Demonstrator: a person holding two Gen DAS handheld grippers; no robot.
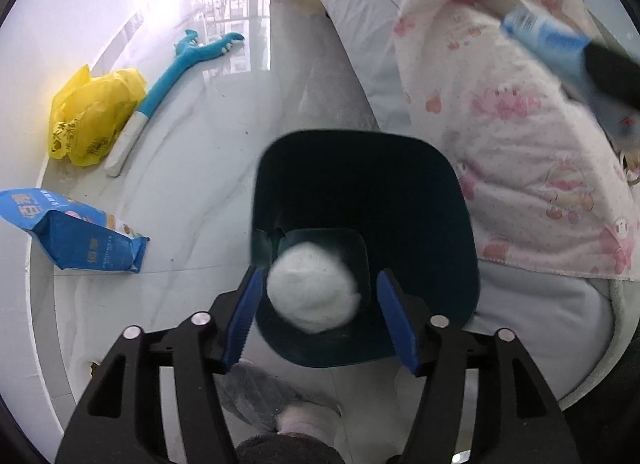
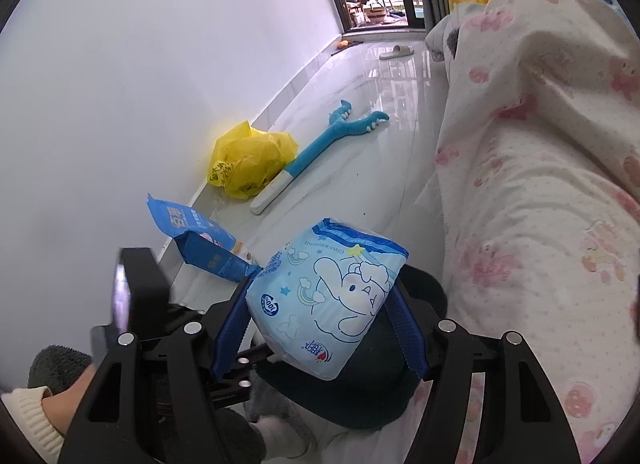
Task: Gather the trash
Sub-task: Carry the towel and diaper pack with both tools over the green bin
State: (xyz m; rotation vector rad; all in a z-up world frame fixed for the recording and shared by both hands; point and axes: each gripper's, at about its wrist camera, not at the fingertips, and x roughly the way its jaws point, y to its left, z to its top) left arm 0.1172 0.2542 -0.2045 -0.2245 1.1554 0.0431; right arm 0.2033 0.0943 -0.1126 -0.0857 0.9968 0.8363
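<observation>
In the left wrist view a dark teal trash bin (image 1: 420,200) stands on the floor beside the bed. My left gripper (image 1: 318,304) is open above its mouth, and a blurred white crumpled ball (image 1: 312,290) hangs between the spread fingers, touching neither. My right gripper (image 2: 320,312) is shut on a light blue tissue pack (image 2: 328,296) with a cartoon rabbit, held above the bin (image 2: 360,396). That pack and gripper also show blurred at the upper right of the left wrist view (image 1: 552,44).
A blue snack bag (image 1: 76,228), a yellow plastic bag (image 1: 92,116) and a blue plush toy (image 1: 180,68) lie on the glossy floor by the white wall. A bed with a pink-print quilt (image 1: 500,136) lines the right side. My slippered feet (image 1: 276,404) are below.
</observation>
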